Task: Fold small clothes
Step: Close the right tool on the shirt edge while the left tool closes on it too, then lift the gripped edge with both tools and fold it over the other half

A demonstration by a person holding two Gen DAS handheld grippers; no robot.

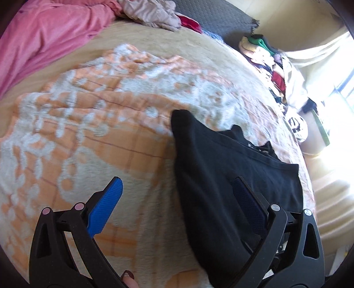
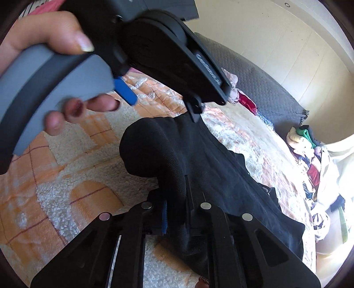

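Note:
A black garment lies on the orange-and-white fleece blanket. My left gripper is open above it. Its blue left pad hangs over the blanket, and its right finger is over the black cloth. In the right wrist view my right gripper is shut on a bunched fold of the black garment, which bulges up over the fingertips and hides them. The left gripper shows there from outside, with a hand on its grey handle.
A pink cloth and a beige one lie at the far side of the bed. A pile of mixed clothes sits at the far right by a grey quilted cover. The bed's edge runs down the right.

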